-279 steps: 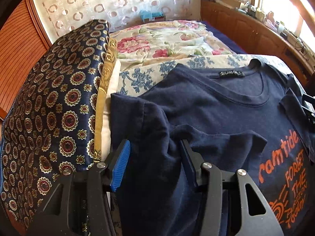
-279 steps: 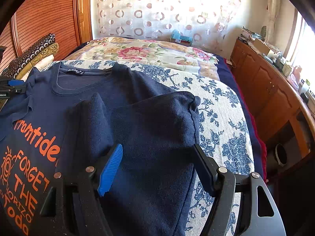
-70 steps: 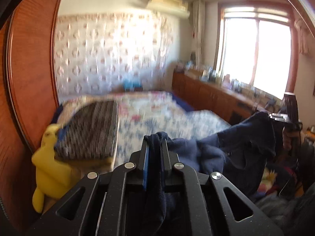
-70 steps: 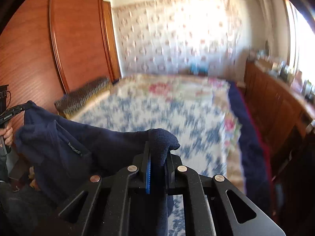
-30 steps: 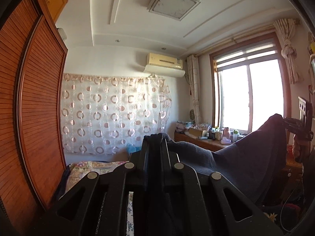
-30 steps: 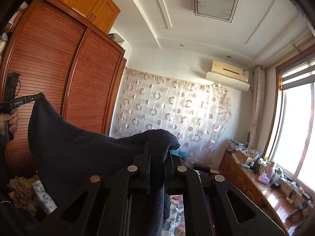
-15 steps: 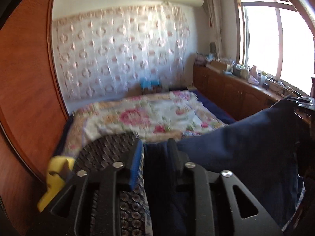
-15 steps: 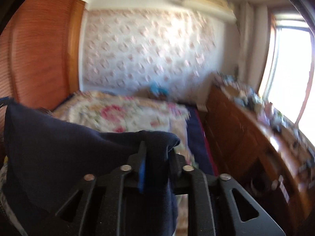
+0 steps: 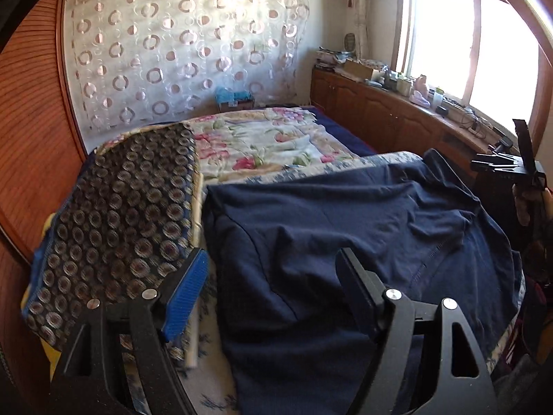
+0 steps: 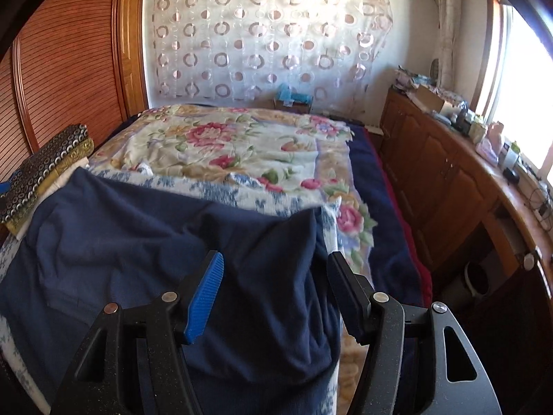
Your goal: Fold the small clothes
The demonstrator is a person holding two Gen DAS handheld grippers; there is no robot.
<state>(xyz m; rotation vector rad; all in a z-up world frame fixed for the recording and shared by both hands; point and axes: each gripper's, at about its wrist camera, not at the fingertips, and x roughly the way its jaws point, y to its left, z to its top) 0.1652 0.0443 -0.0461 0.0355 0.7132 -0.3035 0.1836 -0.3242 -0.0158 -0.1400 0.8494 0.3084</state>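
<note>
Shirt [image 9: 345,228] lay spread on the bed [image 9: 262,145], plain navy side up, rumpled, with a bunched ridge toward its right side and its near edge running under both grippers. No print showed on the upper face.

Left gripper [image 9: 271,276]: jaws apart, just opening, cloth lying loose between them, pads not pressing on it. Right gripper [image 10: 273,273]: likewise apart, just opening, the shirt's right edge slack between the jaws. Neither held anything.

Step, as judged: shirt just laid down and let go, ready for folding. Next move likely calls for smoothing the wrinkles, then taking 1 side edge with both grippers and drawing it toward the shirt's middle line.

Around the shirt: a stack of patterned cloth [image 9: 121,207] touching or just beside its left edge, which leaves little room there and could snag a left-side fold. Floral quilt [image 10: 224,145] beyond the shirt. Wooden cabinet [image 10: 449,180] well to its right, clear of the work.
</note>
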